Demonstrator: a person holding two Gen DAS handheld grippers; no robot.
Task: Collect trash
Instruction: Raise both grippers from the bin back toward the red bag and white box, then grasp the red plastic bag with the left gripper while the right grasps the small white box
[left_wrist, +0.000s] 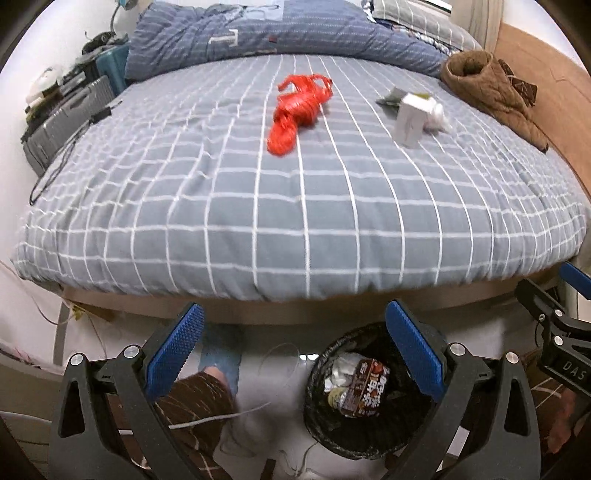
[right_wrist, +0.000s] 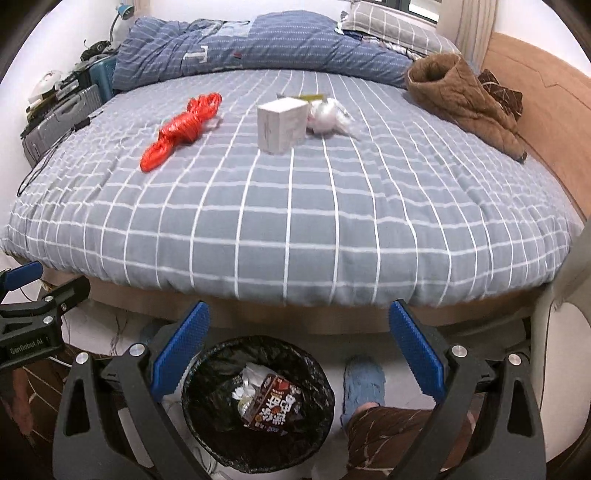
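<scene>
left hand-held gripper (left_wrist: 293, 347): jaws spread wide, nothing between them; hangs over the floor at the foot of the bed, above the bin's left side.
right hand-held gripper (right_wrist: 299, 349): jaws spread wide, empty; just right of the left one, its body cut off at the right edge of the left view.
bin (right_wrist: 207, 373): one, round, black liner, on the floor against the bed's near edge, below and between both grippers. Inside: one dark snack wrapper (right_wrist: 275, 404) with print, plus crumpled silvery scraps, count unclear.
person: one blue slipper (right_wrist: 364, 384) and a brown patterned trouser leg (right_wrist: 399, 428) right of the bin; the other leg mostly behind the left gripper's finger.
bed (right_wrist: 332, 229): one, grey sheet with white grid, near half bare.
trash on bed: three clear pieces, far half. One bundle of red string (right_wrist: 184, 125) on the left; one white box (right_wrist: 282, 125) standing upright in the middle; one crumpled clear plastic bag (right_wrist: 327, 116) touching the box's right side. A flat greenish packet behind the box, mostly hidden.
other: one brown quilted jacket (right_wrist: 465, 99) at far right; one blue striped duvet (right_wrist: 258, 44) bunched at the head; one checked pillow (right_wrist: 388, 24) behind it, partly cut off.
left of bed: grey suitcase (right_wrist: 55, 118), teal case, clutter on top too small to make out; black cable trailing over the bed's left edge.
blur: slight motion blur on both views.
</scene>
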